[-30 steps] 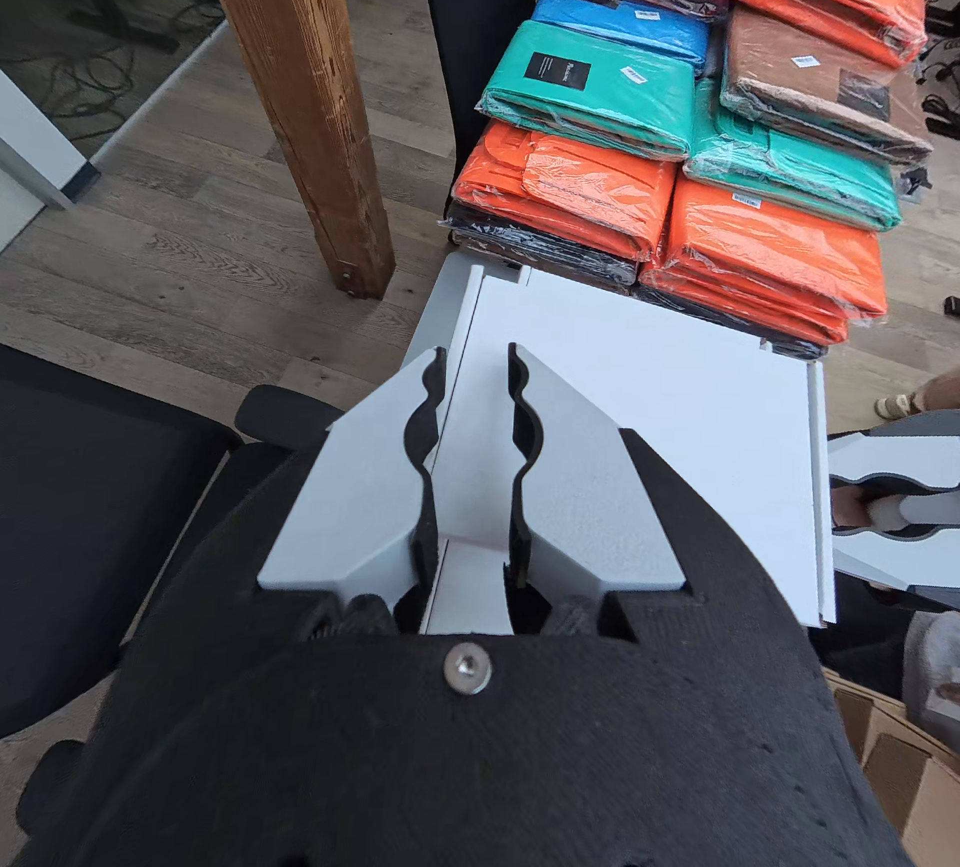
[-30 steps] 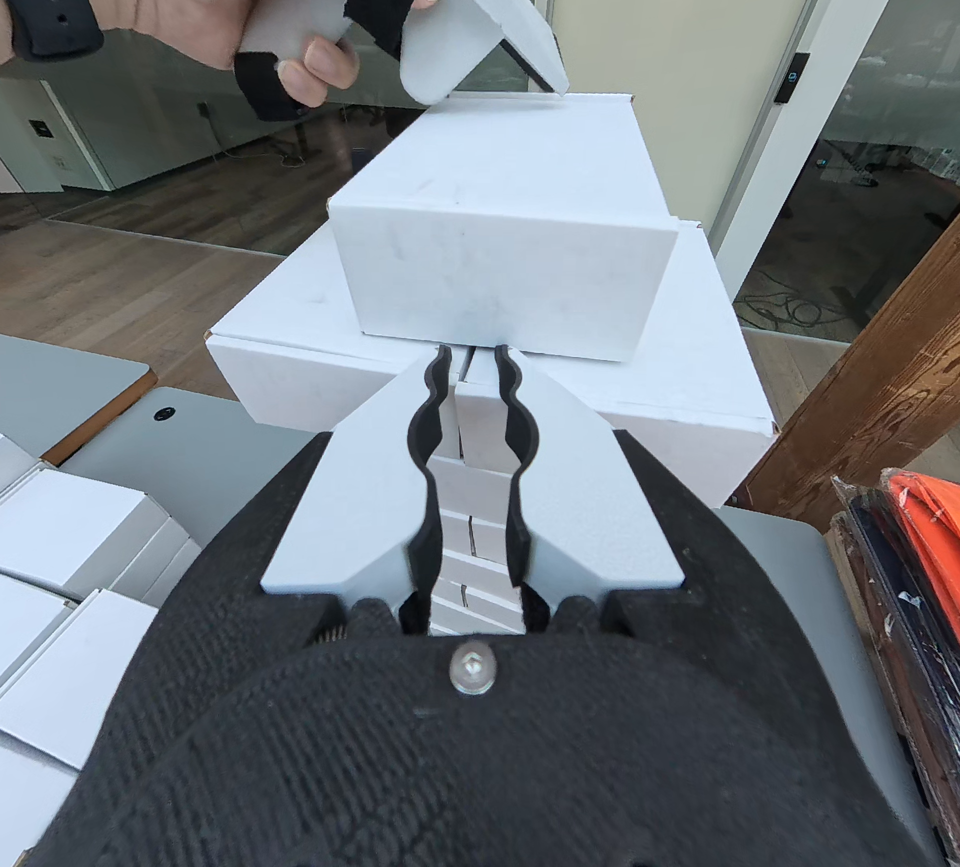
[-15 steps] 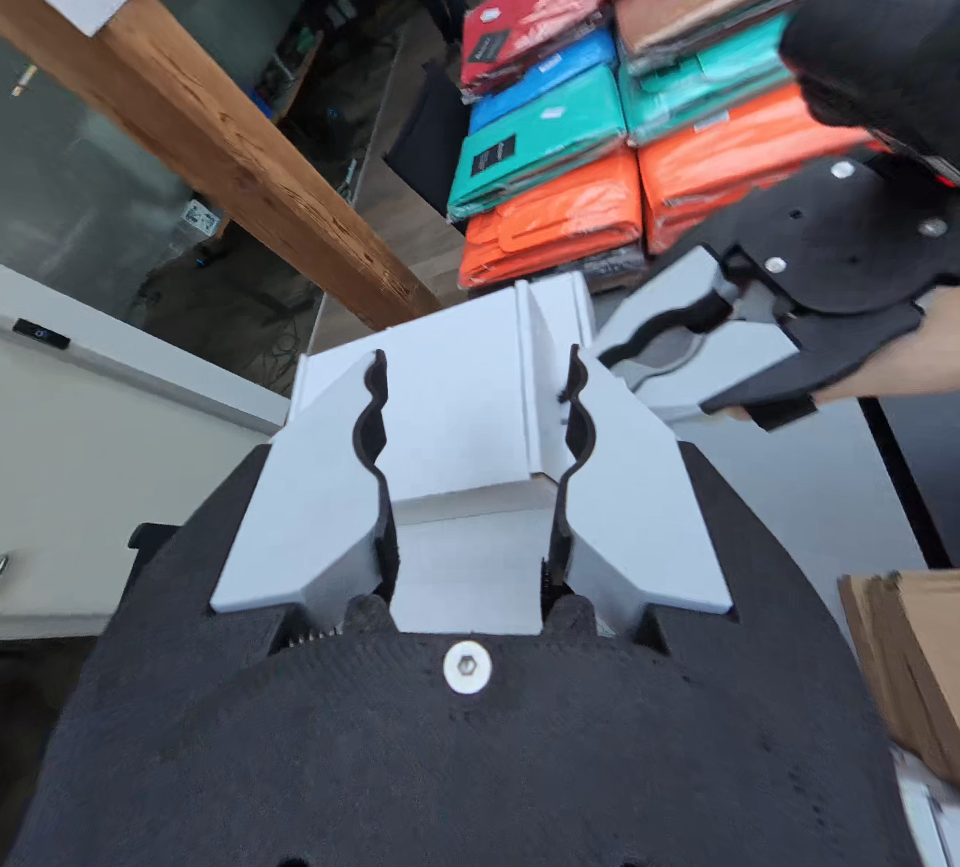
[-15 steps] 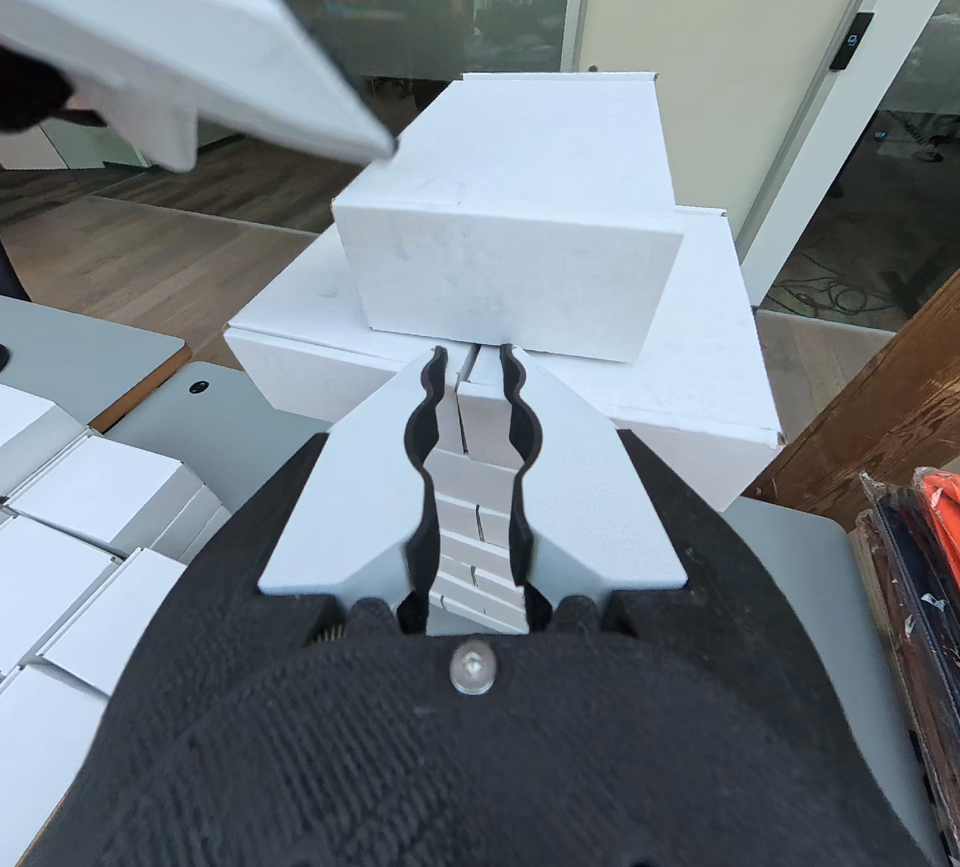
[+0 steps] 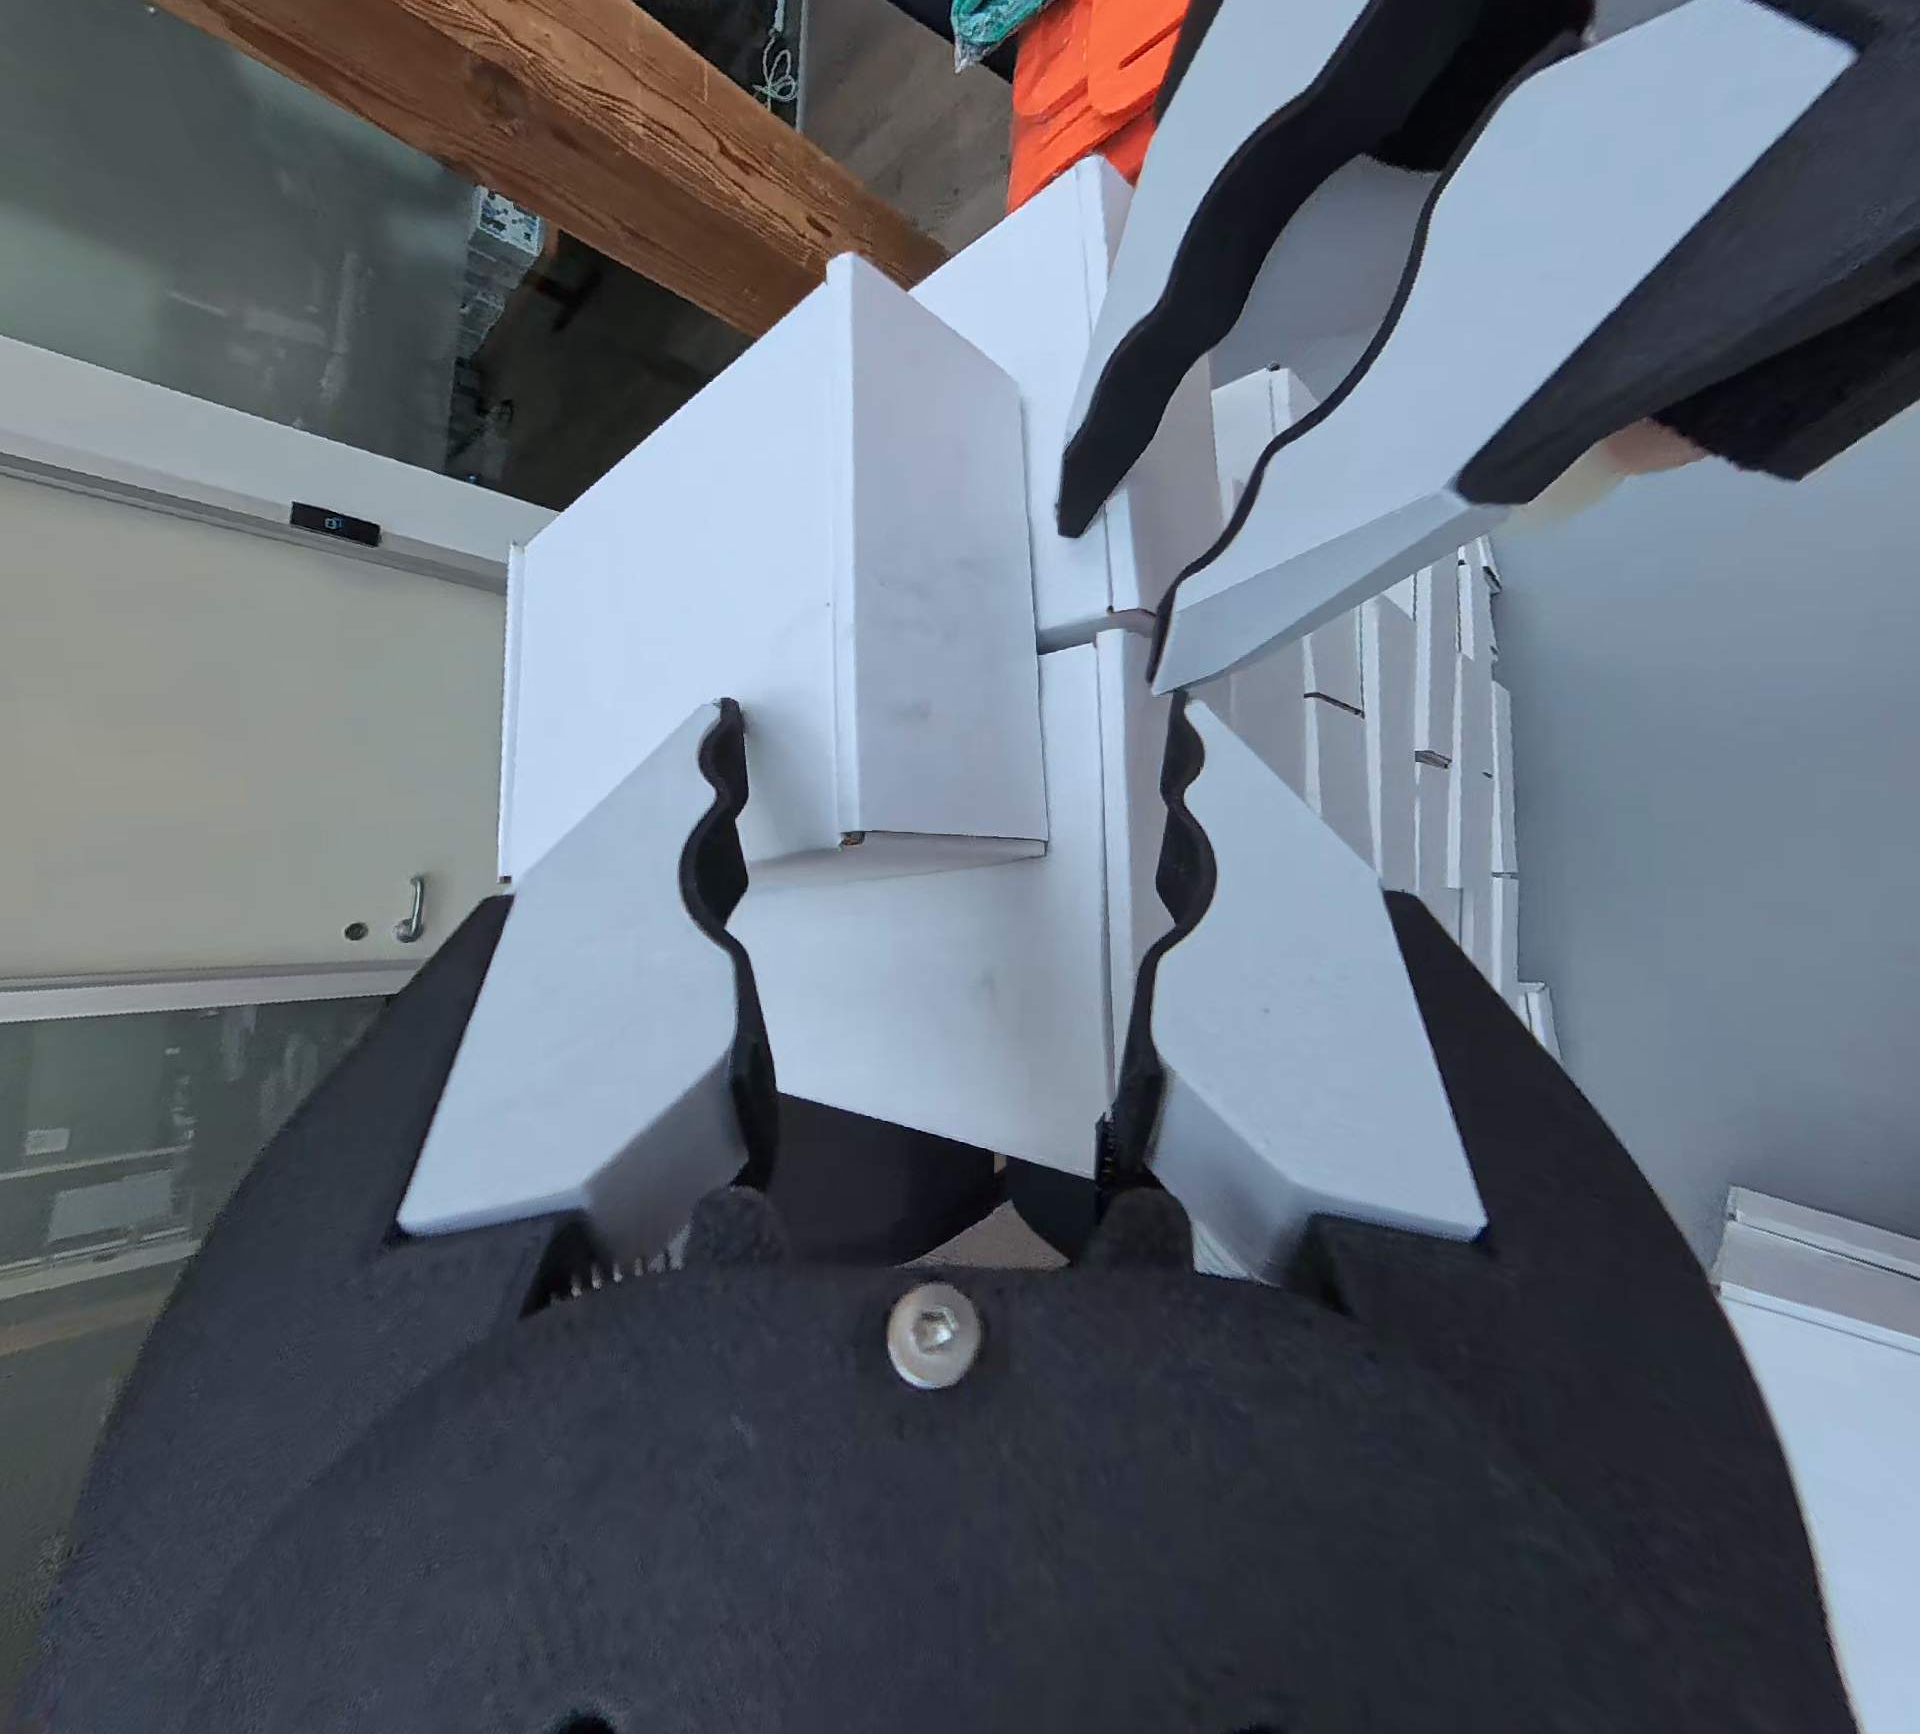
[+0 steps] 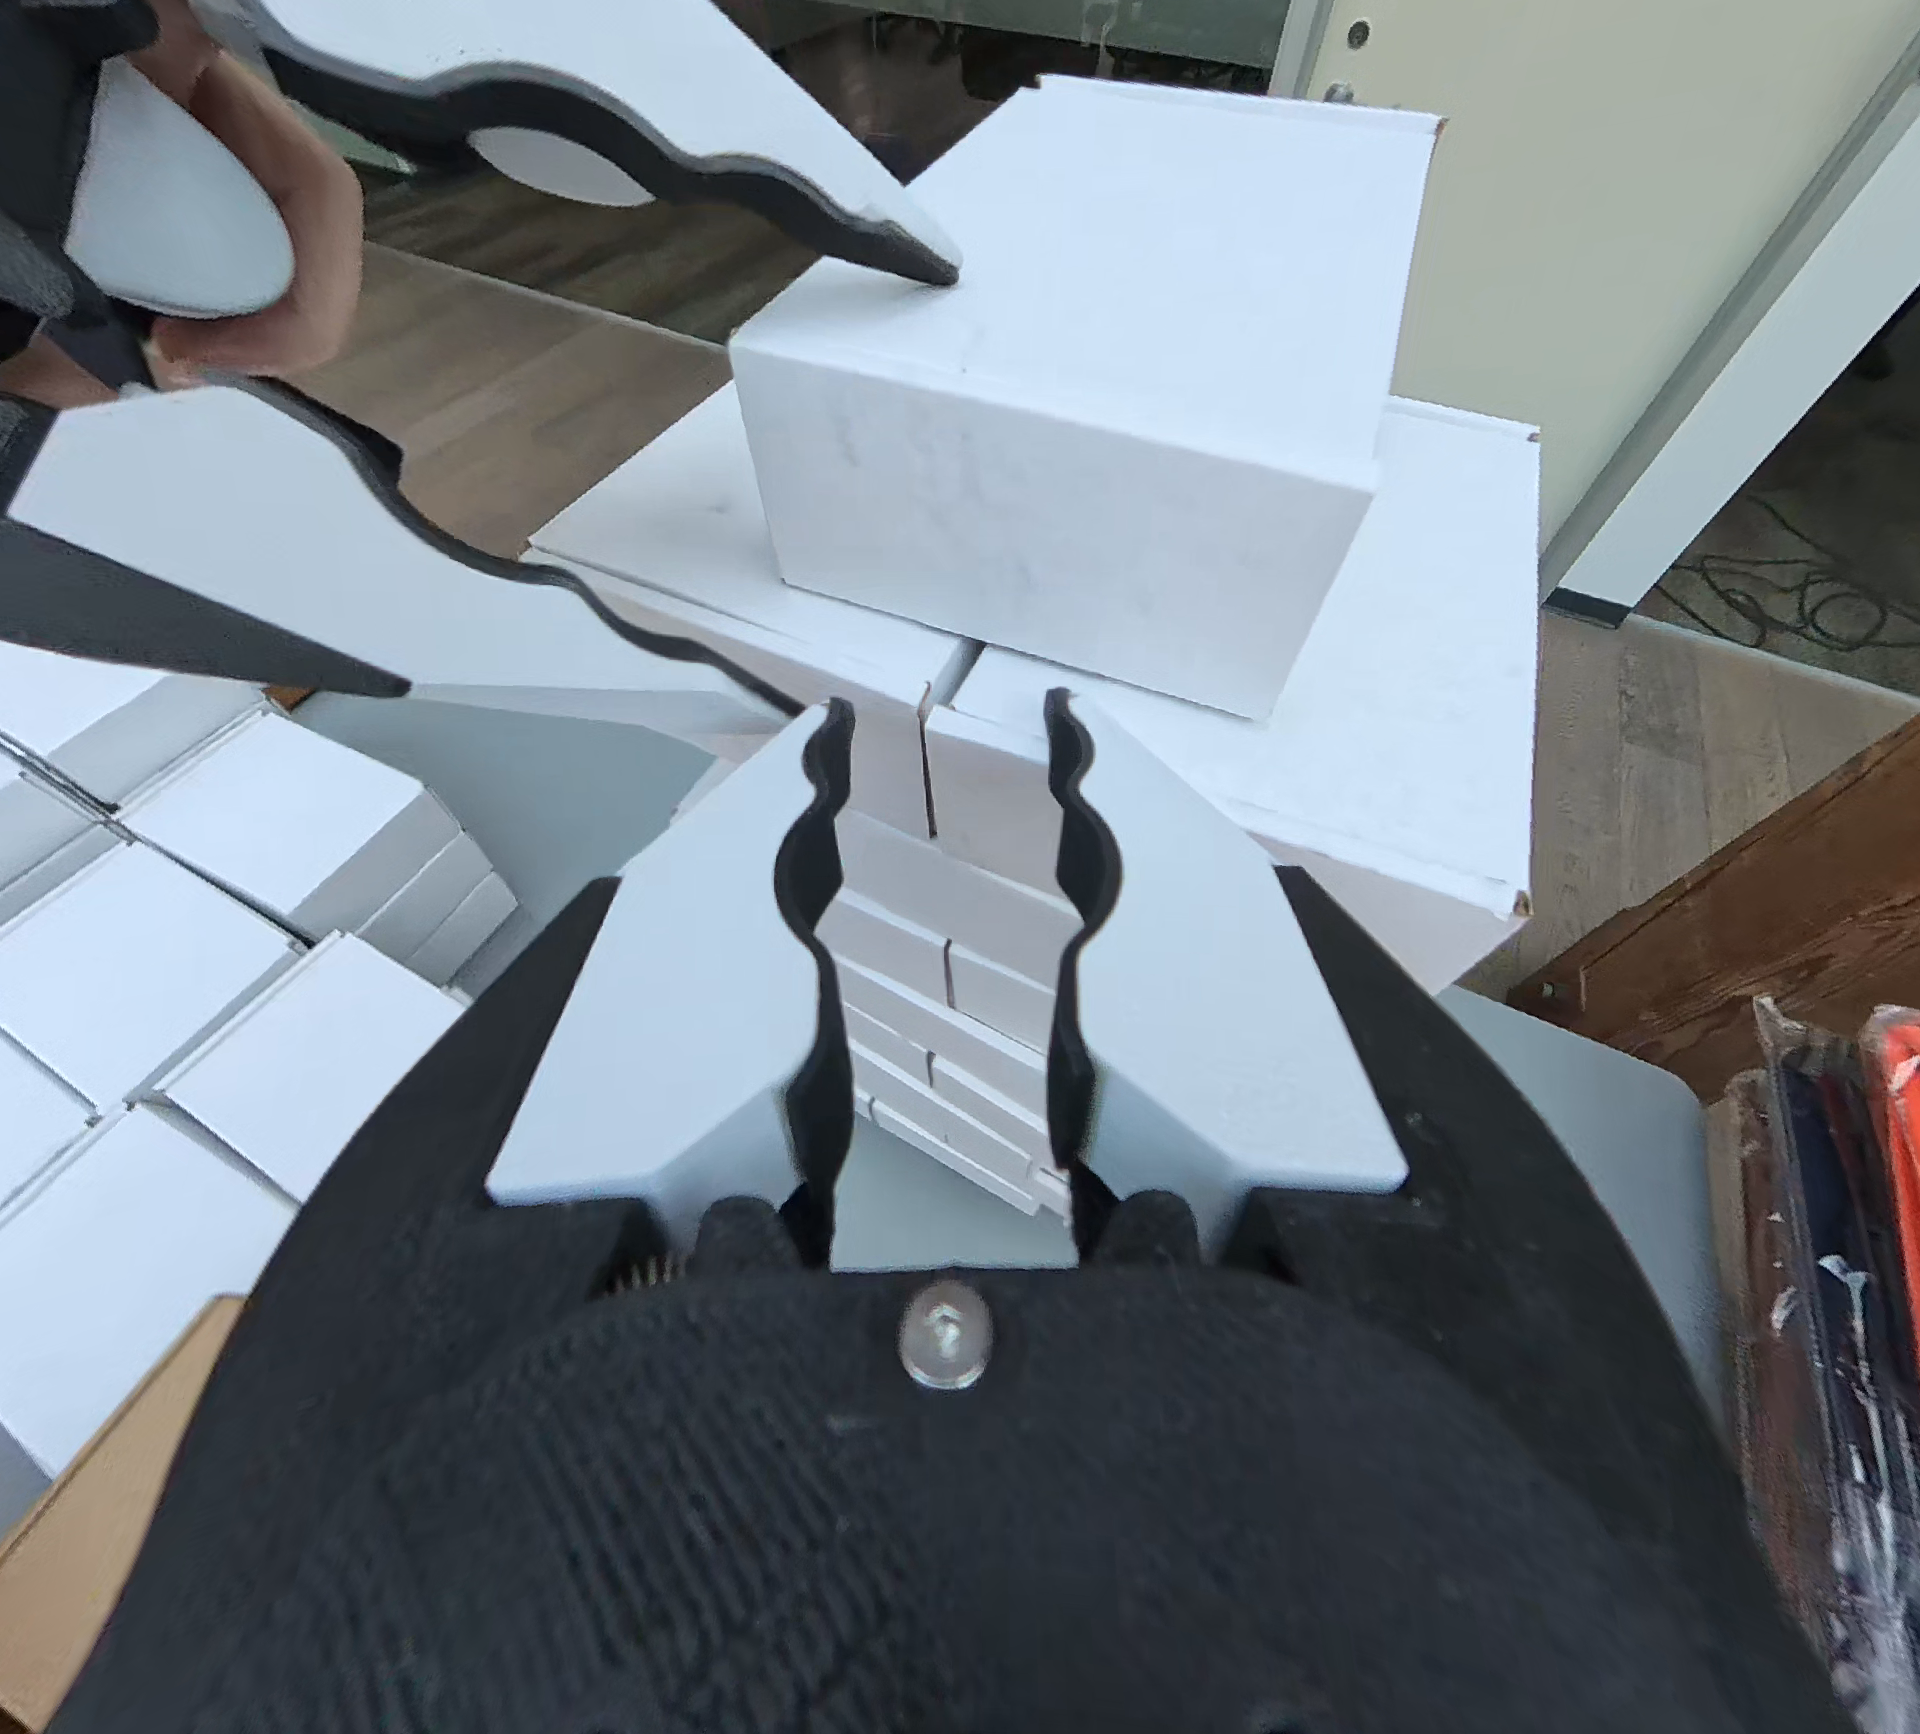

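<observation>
A small white box [image 6: 1060, 479] lies on a larger flat white box [image 6: 1403, 697]. My left gripper [image 5: 951, 718] is open and turned on its side at the small box's [image 5: 883, 593] near-left corner. In the right wrist view the left gripper [image 6: 873, 489] has its upper fingertip [image 6: 935, 271] at the box's top corner and its lower finger in front of the large box. My right gripper [image 6: 948, 702] is open and empty, just in front of the large box, above a row of small white boxes [image 6: 956, 905]. It also shows open in the left wrist view [image 5: 1117, 598].
Several small white boxes [image 6: 208, 957] cover the grey table [image 6: 582, 791] at the left. A brown cardboard box [image 6: 94, 1424] is at the bottom left. A wooden post [image 6: 1766, 905] and dark wrapped packs [image 6: 1829, 1269] stand at the right. Orange and teal wrapped packs [image 5: 1101, 22] lie behind.
My left gripper rolled onto its side, opened wider and came down to the small box's corner. My right gripper opened a little and stayed in front of the boxes.
</observation>
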